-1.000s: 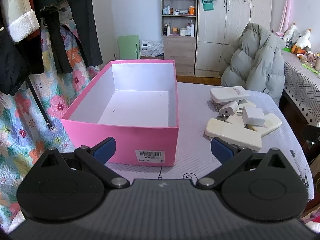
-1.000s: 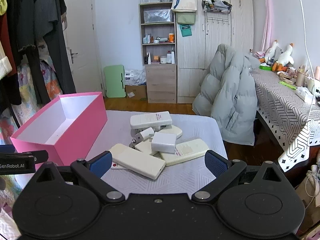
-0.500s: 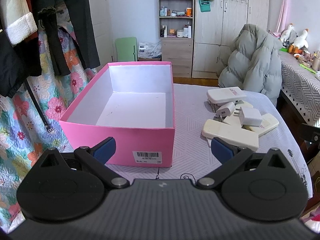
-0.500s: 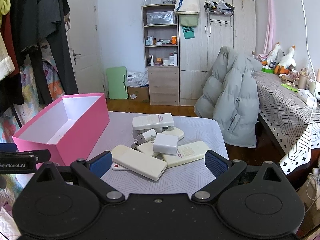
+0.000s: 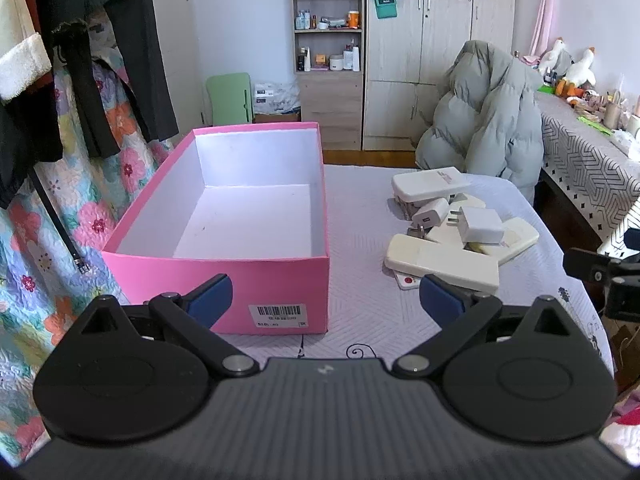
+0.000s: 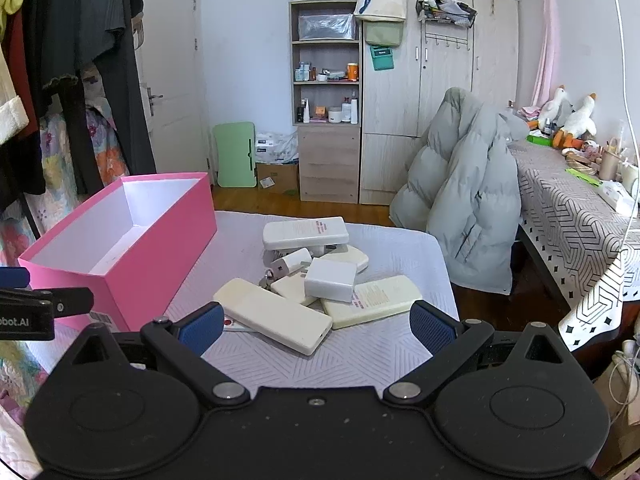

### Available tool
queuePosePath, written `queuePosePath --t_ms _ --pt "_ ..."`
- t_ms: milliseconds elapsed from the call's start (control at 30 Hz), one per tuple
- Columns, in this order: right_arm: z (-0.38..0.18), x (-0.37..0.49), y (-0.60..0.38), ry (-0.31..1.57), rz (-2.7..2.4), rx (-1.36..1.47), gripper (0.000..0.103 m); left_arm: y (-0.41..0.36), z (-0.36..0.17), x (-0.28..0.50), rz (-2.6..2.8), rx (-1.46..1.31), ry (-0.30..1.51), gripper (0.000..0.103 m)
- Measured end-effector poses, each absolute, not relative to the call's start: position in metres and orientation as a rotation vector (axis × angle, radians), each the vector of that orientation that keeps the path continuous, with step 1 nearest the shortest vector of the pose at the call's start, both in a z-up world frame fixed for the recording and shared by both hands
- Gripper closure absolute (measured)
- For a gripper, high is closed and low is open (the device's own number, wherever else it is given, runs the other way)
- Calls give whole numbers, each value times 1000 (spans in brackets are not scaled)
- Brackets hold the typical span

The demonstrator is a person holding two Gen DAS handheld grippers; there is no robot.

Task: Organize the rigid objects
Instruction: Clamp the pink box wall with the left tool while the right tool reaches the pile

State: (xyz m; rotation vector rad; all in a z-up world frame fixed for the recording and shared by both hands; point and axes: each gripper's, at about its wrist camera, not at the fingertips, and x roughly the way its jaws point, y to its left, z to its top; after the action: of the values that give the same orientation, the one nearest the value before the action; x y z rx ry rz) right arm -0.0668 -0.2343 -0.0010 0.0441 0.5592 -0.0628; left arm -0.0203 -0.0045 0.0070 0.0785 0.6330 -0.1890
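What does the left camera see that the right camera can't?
Only the left wrist view shows the barcode label on the box front, nearly the whole white box floor, and a belt hanging at left. Only the right wrist view shows the door. Both show the pink box, empty, the pile of white chargers, the grey coat and an open hand-held gripper.

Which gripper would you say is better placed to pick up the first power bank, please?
Right: the right gripper is open, facing the power bank; the left gripper faces the pink box.
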Motion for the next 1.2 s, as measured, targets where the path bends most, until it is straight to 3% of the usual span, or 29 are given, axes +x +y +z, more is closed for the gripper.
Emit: queuePosePath --t_ms 333,600,667,867,967,1033,1200 --pt "-10 -51 -242 519 15 48 2 -5 -4 2 -253 76 736 3" --pt "-5 -12 -224 606 258 -110 3 38 26 34 -278 105 749 3" --pt "-9 1 -216 639 335 -152 6 52 35 43 -237 126 725 3" --pt "-21 44 -203 759 458 -216 28 83 41 78 -98 248 727 4" --pt "-32 67 -198 818 495 -282 41 102 36 100 -111 220 791 20" --pt "-39 84 -193 855 513 -319 47 114 31 114 -109 187 834 40" --pt "-54 124 -188 948 554 -378 47 130 12 139 -30 203 860 42"
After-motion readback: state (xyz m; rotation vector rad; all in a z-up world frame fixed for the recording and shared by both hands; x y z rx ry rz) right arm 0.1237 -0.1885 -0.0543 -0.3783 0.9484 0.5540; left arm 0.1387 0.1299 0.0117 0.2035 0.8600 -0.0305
